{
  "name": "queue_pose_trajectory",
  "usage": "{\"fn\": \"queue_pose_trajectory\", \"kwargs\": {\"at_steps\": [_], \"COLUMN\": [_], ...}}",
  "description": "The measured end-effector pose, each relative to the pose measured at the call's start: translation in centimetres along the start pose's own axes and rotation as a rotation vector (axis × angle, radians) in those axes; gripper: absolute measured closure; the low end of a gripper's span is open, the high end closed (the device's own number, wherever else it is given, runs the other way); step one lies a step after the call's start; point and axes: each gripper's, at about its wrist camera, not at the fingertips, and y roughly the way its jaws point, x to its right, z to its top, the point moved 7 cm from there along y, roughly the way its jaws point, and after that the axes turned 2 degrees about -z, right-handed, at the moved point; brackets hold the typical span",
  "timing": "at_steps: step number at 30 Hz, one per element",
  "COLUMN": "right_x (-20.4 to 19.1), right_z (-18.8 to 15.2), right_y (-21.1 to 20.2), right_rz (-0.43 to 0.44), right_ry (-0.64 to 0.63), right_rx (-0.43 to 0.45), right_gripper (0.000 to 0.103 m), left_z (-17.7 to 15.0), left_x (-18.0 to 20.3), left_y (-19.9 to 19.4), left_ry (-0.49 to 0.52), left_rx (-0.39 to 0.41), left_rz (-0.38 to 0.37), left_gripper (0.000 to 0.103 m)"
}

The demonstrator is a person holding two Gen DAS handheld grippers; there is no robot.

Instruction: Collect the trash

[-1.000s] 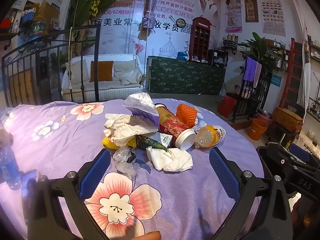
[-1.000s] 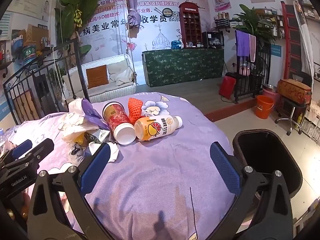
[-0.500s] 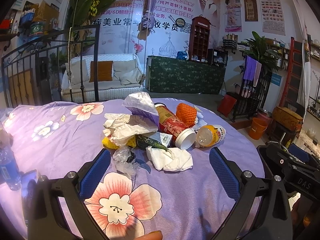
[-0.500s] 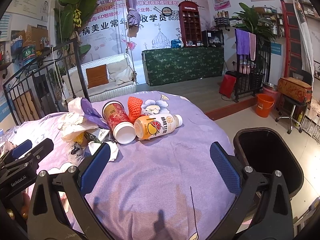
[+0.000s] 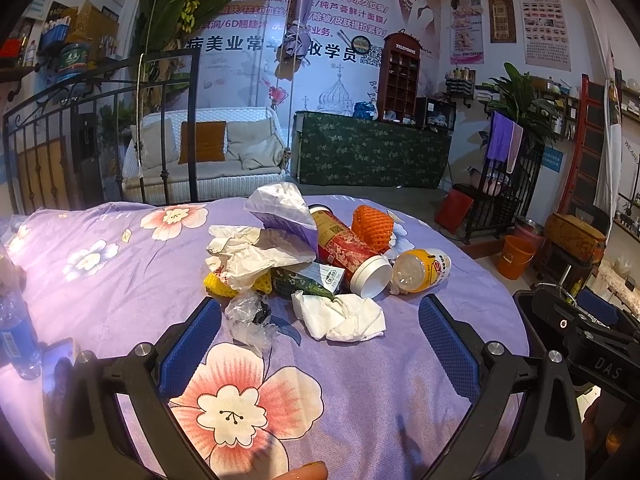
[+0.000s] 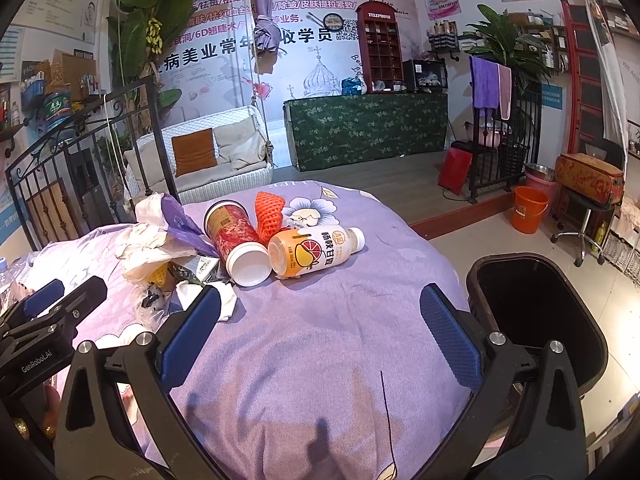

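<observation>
Tools left [image 5: 320,330] and right [image 6: 320,330] both spread, empty; green carton [image 5: 310,280] half buried under crumpled paper [image 5: 248,254].

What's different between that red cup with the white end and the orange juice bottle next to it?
The red cup is a wide, slightly tapered tube with a patterned red wrap; the juice bottle is white and orange with a fruit picture and narrows to a small white cap. The cup's white end faces the grippers; the bottle's cap points away to the right. Both lie on their sides, close together, on the purple floral cloth.
</observation>
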Motion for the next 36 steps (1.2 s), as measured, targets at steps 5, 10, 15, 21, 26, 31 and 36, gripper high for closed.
{"fn": "queue_pose_trajectory", "kwargs": {"at_steps": [5,10,15,21,26,31,36], "right_x": [-0.05,-0.01,0.04,0.05,0.04,0.03,0.0], "right_z": [-0.02,-0.01,-0.06,-0.03,-0.07,-0.09,-0.1], "right_y": [0.02,0.01,0.04,0.03,0.06,0.1,0.12], "right_rz": [0.0,0.0,0.0,0.0,0.0,0.0,0.0], "right_ry": [0.0,0.001,0.0,0.001,0.001,0.001,0.001], "right_rx": [0.0,-0.001,-0.002,-0.001,-0.002,-0.003,-0.002], "right_gripper": [0.005,0.005,0.005,0.005,0.005,0.005,0.005], "left_z": [-0.1,-0.07,-0.09,-0.17,-0.28,-0.29,-0.46], "left_x": [0.01,0.0,-0.01,0.05,0.11,0.13,0.19], "left_y": [0.03,0.04,0.04,0.13,0.17,0.17,0.3], "left_ry": [0.0,-0.002,-0.001,0.0,0.0,0.0,0.001], "left_rx": [0.0,-0.001,-0.002,-0.003,-0.004,-0.005,-0.006], "left_rz": [-0.001,-0.001,0.0,-0.002,-0.003,-0.002,-0.002], "left_gripper": [0.006,0.006,0.006,0.006,0.006,0.006,0.006]}}
